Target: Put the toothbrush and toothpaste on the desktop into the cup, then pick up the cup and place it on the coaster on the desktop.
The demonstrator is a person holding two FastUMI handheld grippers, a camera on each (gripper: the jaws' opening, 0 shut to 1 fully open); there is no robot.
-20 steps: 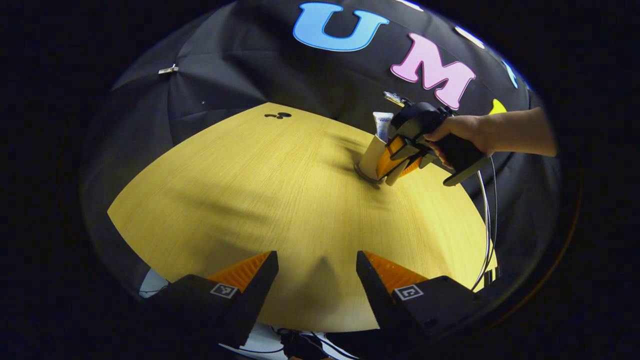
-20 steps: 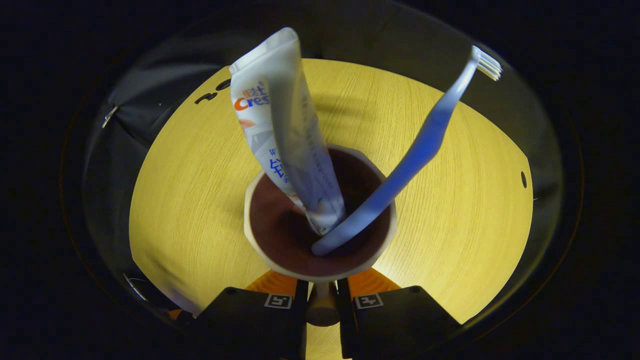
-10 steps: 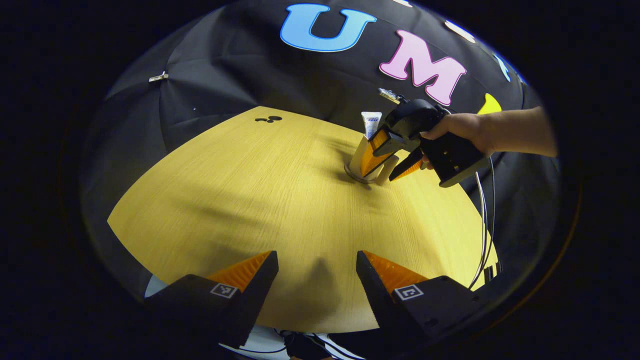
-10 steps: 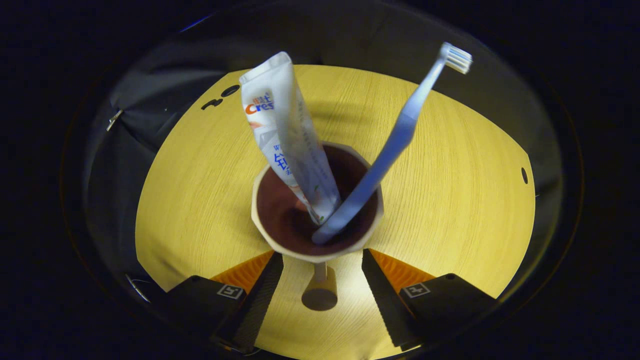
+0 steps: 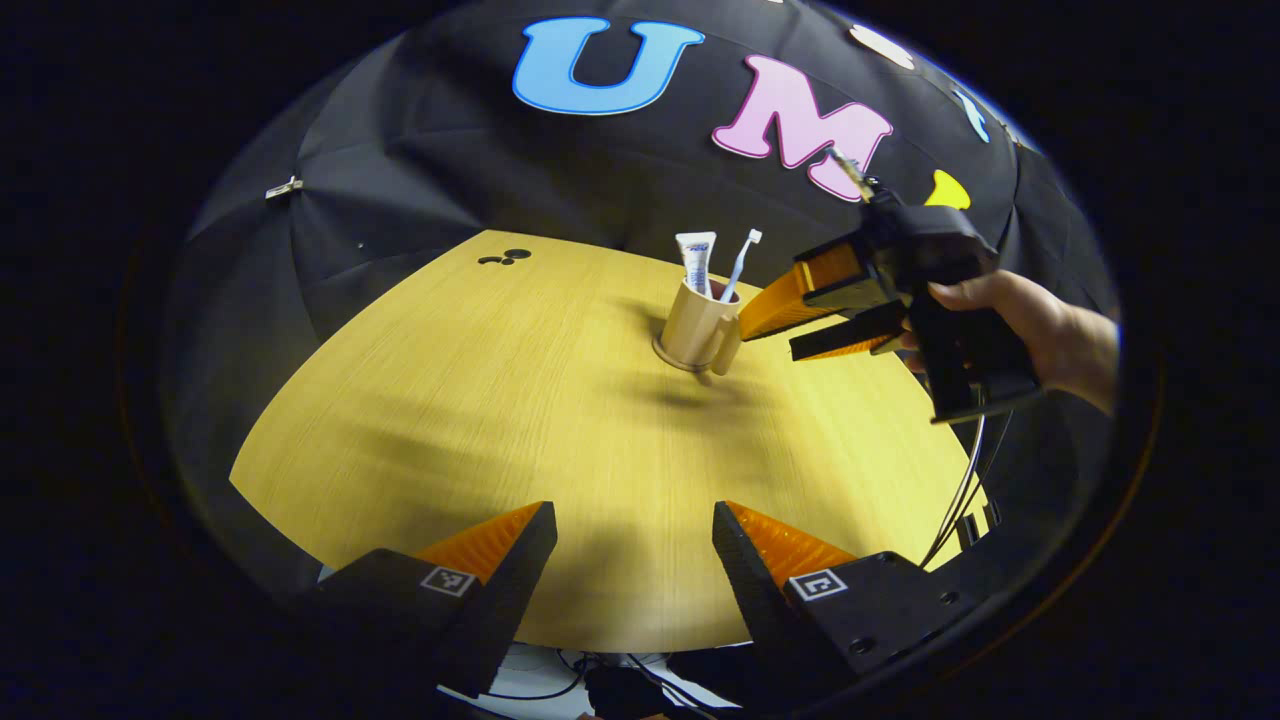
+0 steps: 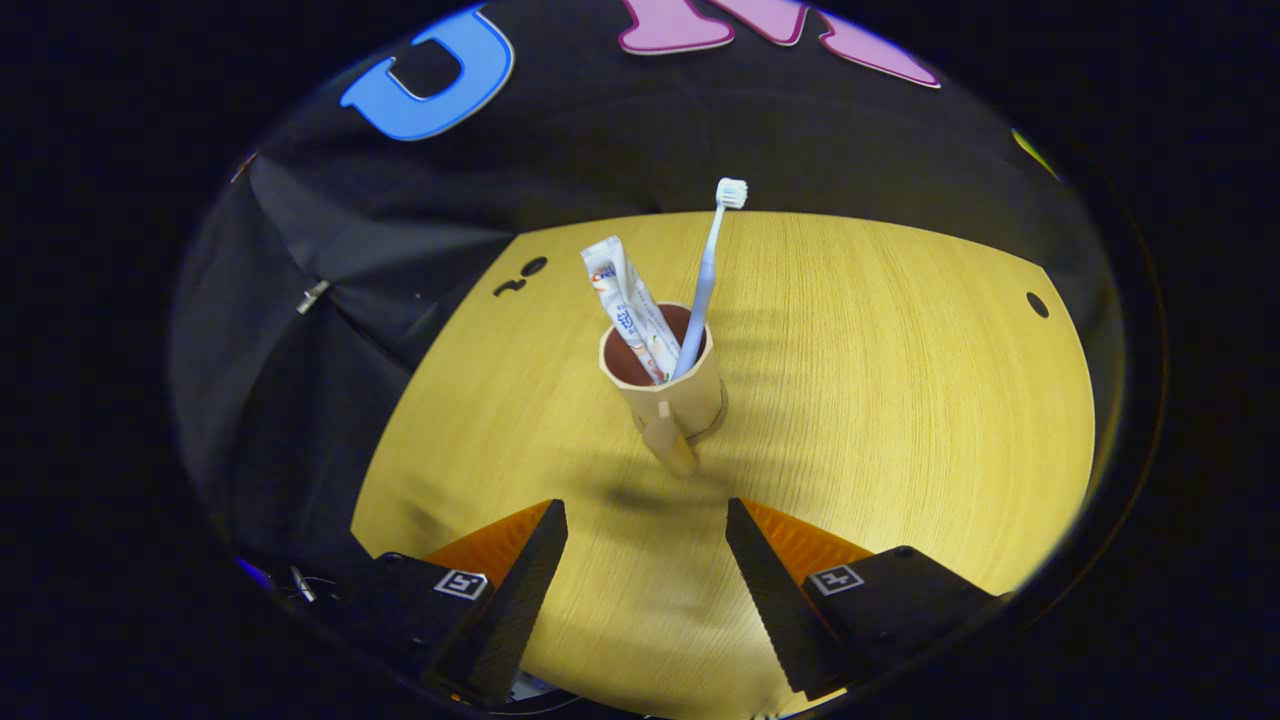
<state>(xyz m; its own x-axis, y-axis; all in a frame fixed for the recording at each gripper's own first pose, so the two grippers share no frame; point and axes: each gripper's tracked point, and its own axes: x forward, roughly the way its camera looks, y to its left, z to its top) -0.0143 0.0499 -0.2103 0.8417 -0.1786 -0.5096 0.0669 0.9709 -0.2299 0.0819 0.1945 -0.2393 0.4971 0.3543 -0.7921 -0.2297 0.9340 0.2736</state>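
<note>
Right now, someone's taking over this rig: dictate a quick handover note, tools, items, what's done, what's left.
Left tool: open, empty, low over the near edge of the yellow wooden desktop.
Right tool: open, empty, clear of the cup's handle.
Beige handled cup stands upright on the round dark coaster, holding the white toothpaste tube and pale blue toothbrush.
Done: both items in the cup, cup on coaster.
Left: apparently nothing.
</note>
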